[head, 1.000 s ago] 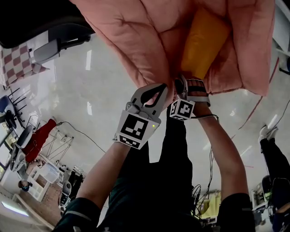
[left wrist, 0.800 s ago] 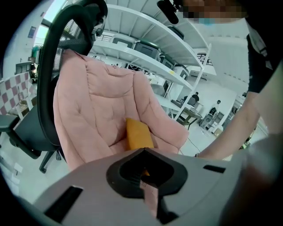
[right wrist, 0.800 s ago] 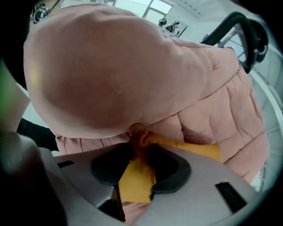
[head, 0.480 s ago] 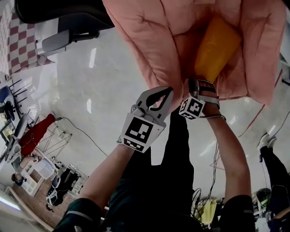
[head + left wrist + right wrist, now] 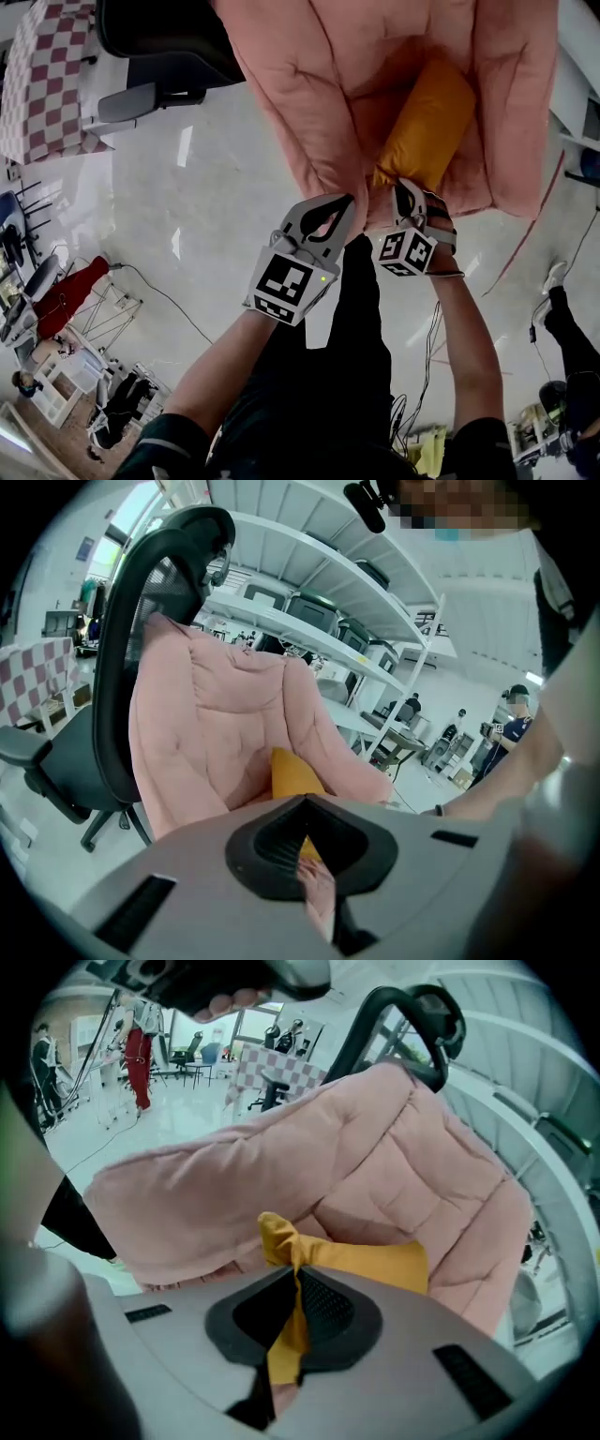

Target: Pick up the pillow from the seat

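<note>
Beginning the lift: right tongs (image 5: 401, 190), having just been closing, are pinching a corner of the yellow pillow (image 5: 427, 117) lying on the pink cushion (image 5: 300, 84); left tongs (image 5: 347, 202) are clamping the cushion's edge. Next, probably pulling upward.

The left arm (image 5: 211, 370) and right arm (image 5: 464, 337) are stretched forward side by side. The left gripper (image 5: 345, 202) is clamped on pink cushion (image 5: 309, 84) fabric; the jaws of the right gripper (image 5: 400, 186) have just been closed on the yellow pillow (image 5: 427, 122) corner.

The pillow (image 5: 427, 122) lies on the padded seat (image 5: 300, 84), right tool (image 5: 386, 184) at its near corner, left tool (image 5: 347, 202) just left.
</note>
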`<state>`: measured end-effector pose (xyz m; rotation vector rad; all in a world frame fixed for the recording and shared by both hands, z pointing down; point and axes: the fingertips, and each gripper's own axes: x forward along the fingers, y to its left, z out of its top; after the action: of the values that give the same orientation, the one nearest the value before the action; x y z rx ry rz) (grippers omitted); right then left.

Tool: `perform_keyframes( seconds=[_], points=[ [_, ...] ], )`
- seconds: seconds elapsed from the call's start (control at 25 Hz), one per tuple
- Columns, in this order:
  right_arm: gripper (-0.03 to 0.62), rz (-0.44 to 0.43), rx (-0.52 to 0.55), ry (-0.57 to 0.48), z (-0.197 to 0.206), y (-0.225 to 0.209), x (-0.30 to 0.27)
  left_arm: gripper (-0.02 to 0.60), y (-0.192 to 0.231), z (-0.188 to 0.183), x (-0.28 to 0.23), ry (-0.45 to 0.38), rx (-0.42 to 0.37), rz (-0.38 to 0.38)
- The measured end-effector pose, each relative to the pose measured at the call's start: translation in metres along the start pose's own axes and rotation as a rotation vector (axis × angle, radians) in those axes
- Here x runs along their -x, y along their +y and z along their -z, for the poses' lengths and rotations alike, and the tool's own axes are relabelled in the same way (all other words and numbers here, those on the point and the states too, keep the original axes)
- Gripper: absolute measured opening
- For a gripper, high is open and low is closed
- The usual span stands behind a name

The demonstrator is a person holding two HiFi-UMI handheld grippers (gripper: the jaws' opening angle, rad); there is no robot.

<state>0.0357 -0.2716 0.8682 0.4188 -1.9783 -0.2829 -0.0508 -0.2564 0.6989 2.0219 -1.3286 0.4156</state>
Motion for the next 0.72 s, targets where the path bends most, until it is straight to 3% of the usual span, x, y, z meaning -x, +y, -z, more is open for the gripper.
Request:
perform_keyframes(
  seconds=[0.36,0.72],
  points=[
    [0.014,0.153,-0.225,-0.115,-0.047,-0.092,0.087,0.005,-0.021,-0.063,0.042,-0.08,-0.07,0.014],
    [0.011,0.174,-0.645,-0.296,-0.078,-0.16,0.168,0.005,-0.036,-0.122,0.073,-0.157,-0.113,-0.007]
  ],
)
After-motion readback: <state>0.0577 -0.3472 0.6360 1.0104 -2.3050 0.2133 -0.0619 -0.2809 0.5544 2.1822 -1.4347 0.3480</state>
